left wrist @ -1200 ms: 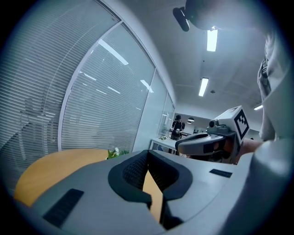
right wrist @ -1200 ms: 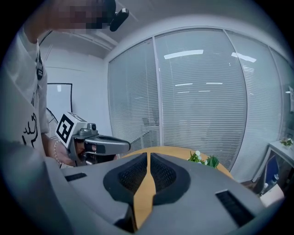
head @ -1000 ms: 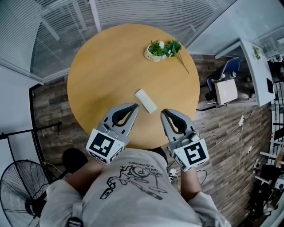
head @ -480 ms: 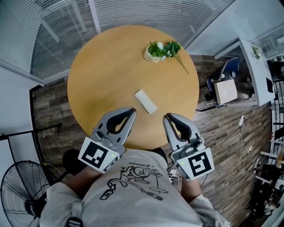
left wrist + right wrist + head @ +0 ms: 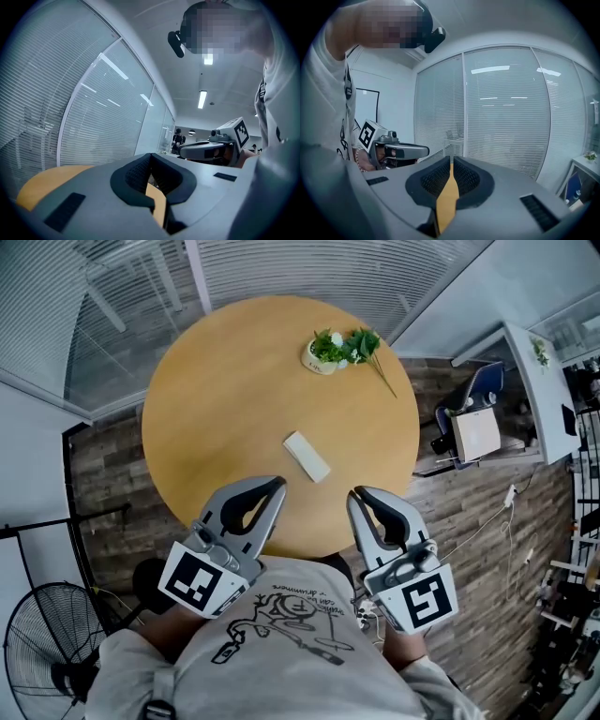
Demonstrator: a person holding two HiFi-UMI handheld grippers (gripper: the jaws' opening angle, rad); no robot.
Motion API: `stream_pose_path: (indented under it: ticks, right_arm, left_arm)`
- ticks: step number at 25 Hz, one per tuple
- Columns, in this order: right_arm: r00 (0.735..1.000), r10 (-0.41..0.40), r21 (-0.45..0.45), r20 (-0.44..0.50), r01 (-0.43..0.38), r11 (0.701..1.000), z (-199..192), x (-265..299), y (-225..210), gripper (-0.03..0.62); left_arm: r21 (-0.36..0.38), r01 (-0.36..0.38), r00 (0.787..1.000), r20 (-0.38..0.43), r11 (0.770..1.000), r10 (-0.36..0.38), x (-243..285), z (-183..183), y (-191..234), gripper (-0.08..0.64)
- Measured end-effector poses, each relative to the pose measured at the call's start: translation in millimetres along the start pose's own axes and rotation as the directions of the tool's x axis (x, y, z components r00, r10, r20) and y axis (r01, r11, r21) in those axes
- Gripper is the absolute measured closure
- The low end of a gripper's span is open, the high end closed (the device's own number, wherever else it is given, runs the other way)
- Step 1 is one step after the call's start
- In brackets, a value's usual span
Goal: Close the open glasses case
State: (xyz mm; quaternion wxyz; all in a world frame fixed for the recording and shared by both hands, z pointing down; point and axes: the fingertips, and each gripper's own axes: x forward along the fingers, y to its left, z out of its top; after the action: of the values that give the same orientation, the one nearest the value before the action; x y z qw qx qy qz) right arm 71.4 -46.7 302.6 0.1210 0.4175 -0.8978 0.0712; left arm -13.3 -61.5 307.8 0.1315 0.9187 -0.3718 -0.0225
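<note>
A white glasses case (image 5: 307,456) lies flat on the round wooden table (image 5: 216,390), a little right of centre; I see no raised lid on it. My left gripper (image 5: 278,486) hangs over the near table edge, below and left of the case, its jaws shut and empty. My right gripper (image 5: 354,495) is below and right of the case, also shut with nothing in it. Both are apart from the case. In the left gripper view my left gripper (image 5: 150,157) points over the tabletop; the right gripper view shows my right gripper (image 5: 451,160) the same way. The case is hidden in both.
A small white pot of green plants (image 5: 326,348) stands at the table's far right, stems (image 5: 382,369) trailing toward the edge. Glass walls with blinds (image 5: 309,268) run behind. A floor fan (image 5: 37,643) is at lower left, a chair (image 5: 473,395) at right.
Both grippers have drawn back toward the person's body, away from the case. The case has not moved.
</note>
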Motion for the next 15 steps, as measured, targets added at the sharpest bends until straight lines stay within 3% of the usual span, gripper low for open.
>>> stream_pose_path:
  ticks: [15]
  right_arm:
    - [1.0,0.012,0.011,0.018,-0.012,1.0,4.6,3.8,0.8,0.561]
  left_arm:
    - [-0.002,-0.005,1.0,-0.008,1.0,0.005,1.3,-2.5,1.7,0.541]
